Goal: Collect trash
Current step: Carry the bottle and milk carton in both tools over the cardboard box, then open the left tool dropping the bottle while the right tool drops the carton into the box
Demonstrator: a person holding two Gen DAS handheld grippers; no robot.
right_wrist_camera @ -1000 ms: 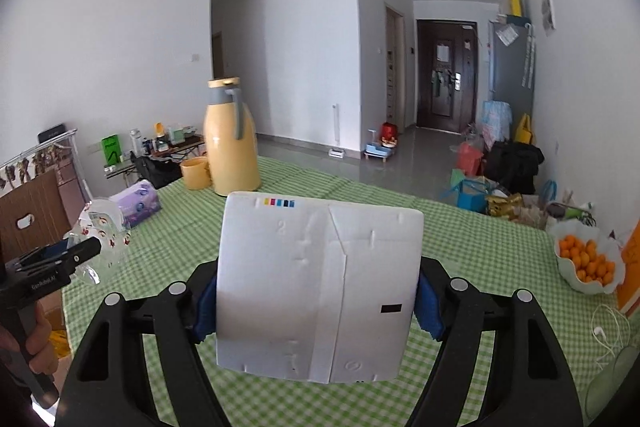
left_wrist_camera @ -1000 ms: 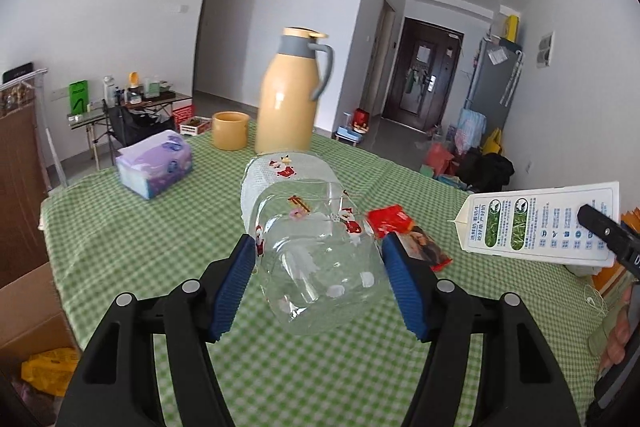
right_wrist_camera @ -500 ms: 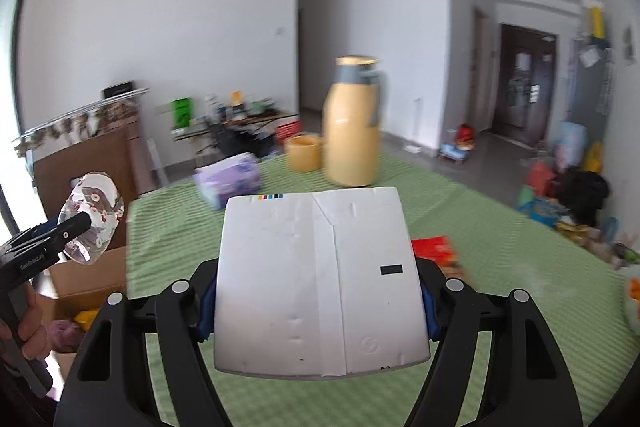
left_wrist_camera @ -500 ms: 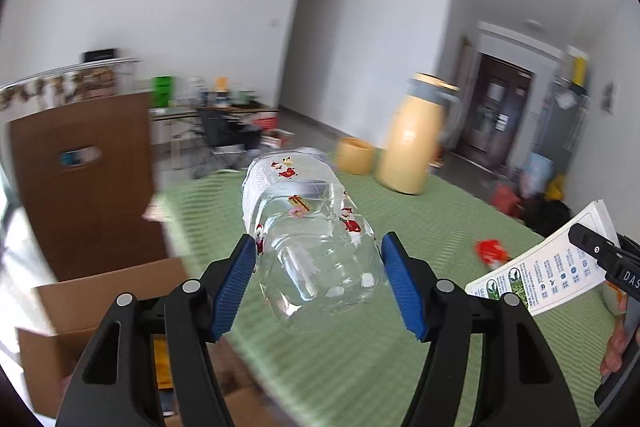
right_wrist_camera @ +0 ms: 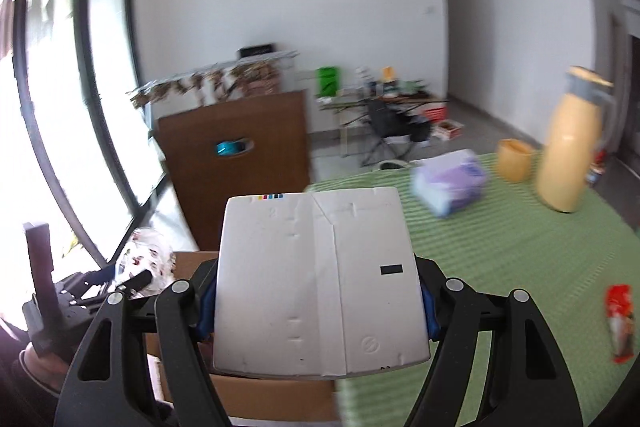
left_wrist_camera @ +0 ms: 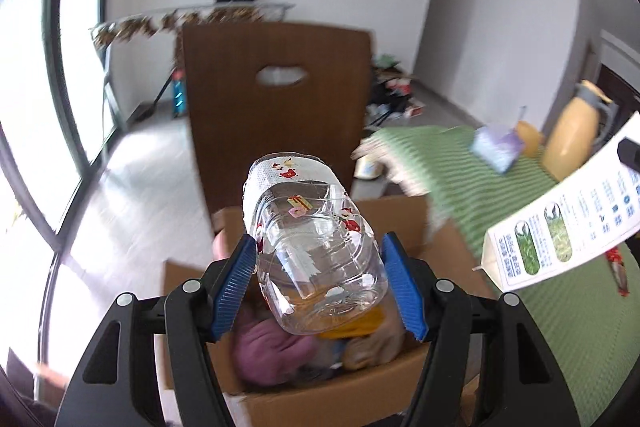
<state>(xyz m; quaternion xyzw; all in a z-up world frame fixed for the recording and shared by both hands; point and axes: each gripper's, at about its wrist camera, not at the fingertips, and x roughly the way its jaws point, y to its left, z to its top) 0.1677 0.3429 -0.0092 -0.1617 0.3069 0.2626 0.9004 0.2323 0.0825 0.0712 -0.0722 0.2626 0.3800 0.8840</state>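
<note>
A clear plastic bottle [left_wrist_camera: 304, 195] with small red stickers is clamped between the blue pads of my left gripper [left_wrist_camera: 318, 259]. It hangs tilted over an open cardboard box [left_wrist_camera: 320, 399] that holds purple and yellow trash. My right gripper [right_wrist_camera: 316, 303] is shut on a white milk carton [right_wrist_camera: 316, 247], held above the box's near wall [right_wrist_camera: 272, 395] at the table's edge. The carton's printed side [left_wrist_camera: 560, 227] shows at the right of the left wrist view. A red wrapper [right_wrist_camera: 619, 323] lies on the green cloth.
A brown chair back [left_wrist_camera: 280, 123] stands just behind the box. The green checked table [right_wrist_camera: 520, 247] carries a tissue box [right_wrist_camera: 450, 183], a yellow cup [right_wrist_camera: 514, 165] and a yellow thermos [right_wrist_camera: 568, 155]. A tall window is at the left.
Both grippers have swung left from over the table to the cardboard box beside it. The bottle and the carton are still gripped as before.
</note>
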